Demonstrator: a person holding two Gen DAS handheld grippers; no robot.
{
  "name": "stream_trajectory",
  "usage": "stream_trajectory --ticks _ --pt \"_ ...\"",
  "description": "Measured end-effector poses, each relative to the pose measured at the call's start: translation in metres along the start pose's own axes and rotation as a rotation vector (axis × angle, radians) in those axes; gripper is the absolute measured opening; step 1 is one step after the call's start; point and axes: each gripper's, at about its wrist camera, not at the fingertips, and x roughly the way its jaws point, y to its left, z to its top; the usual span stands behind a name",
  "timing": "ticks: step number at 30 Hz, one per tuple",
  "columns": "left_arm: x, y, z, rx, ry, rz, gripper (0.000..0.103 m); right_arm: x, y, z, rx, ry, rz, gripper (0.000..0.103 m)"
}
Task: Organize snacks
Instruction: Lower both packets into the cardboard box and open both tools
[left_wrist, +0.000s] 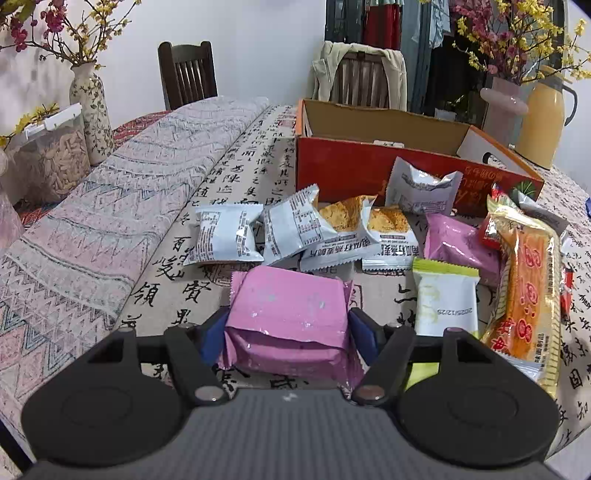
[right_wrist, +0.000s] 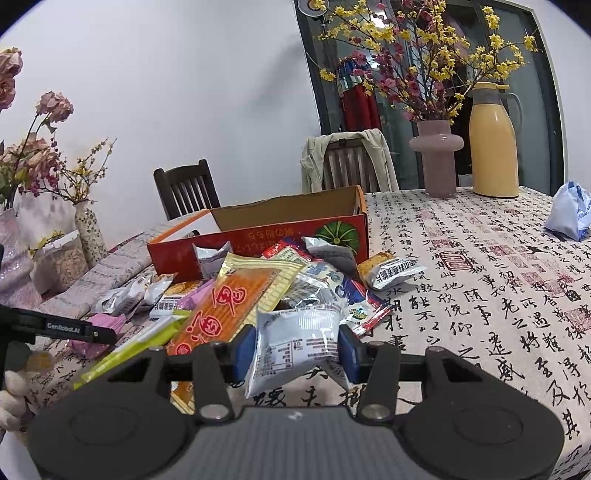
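Calligraphy tablecloth (left_wrist: 236, 173): left gripper (left_wrist: 288, 330) clamps pink packet (left_wrist: 288, 314), right gripper (right_wrist: 297, 350) clamps silver packet (right_wrist: 295, 343), red box (left_wrist: 354, 166) ahead of both.

Left hand-held gripper (left_wrist: 288, 334): black linkage arms, silver pivot screws, blue pads, ribbed grey body behind. Right hand-held gripper (right_wrist: 297, 350): looked identical.

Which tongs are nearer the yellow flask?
Right. The right tongs hold a silver packet on the yellow flask's side; the left tongs, clamping a pink packet, sit farther away.
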Motion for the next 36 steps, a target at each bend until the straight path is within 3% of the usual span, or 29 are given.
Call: stream_trajectory --ticks 8,19,36 --pt "-0.018 -0.006 0.012 0.013 -0.073 -0.030 0.070 0.000 -0.001 0.011 -0.004 -0.028 -0.011 0.047" --pt "-0.028 -0.030 0.057 0.027 -0.186 -0.074 0.070 0.016 -0.002 0.049 -0.025 -0.101 -0.027 0.047" --pt "0.008 -0.063 0.135 -0.012 -0.260 -0.101 0.070 0.088 0.003 0.131 -0.060 -0.164 -0.041 0.047"
